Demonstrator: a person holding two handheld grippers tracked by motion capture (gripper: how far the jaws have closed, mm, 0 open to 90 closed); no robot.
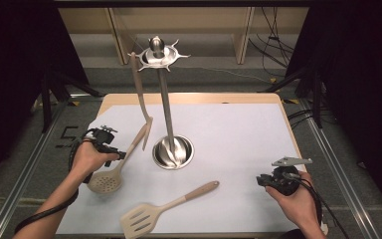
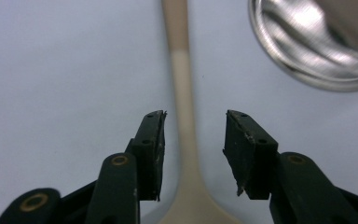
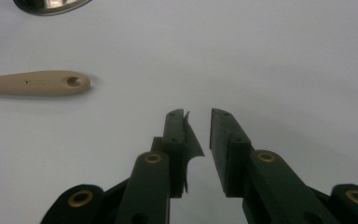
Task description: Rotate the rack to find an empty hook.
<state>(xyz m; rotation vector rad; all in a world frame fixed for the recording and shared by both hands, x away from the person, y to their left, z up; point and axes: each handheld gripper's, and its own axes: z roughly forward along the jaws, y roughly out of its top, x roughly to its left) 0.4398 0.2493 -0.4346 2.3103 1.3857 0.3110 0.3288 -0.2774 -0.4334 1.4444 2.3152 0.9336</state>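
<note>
**Already one utensil up, two to go**

So far one beige utensil (image 1: 142,94) hangs from the utensil stand (image 1: 165,107). Two lie on the white tabletop (image 1: 238,134): the slotted spoon (image 1: 110,174) at near left and the slotted turner (image 1: 161,209) near the front edge. Left gripper (image 2: 193,140) straddles the spoon's handle, fingers (image 2: 151,149) open, not yet pressing. Right gripper (image 3: 198,144) waits at near right, fingers narrowly apart, holding nothing.

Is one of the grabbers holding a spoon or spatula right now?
No, nothing is held. The left gripper has its jaws open on either side of the skimmer spoon's handle, not pressing it. The right gripper is open over bare table.
</note>
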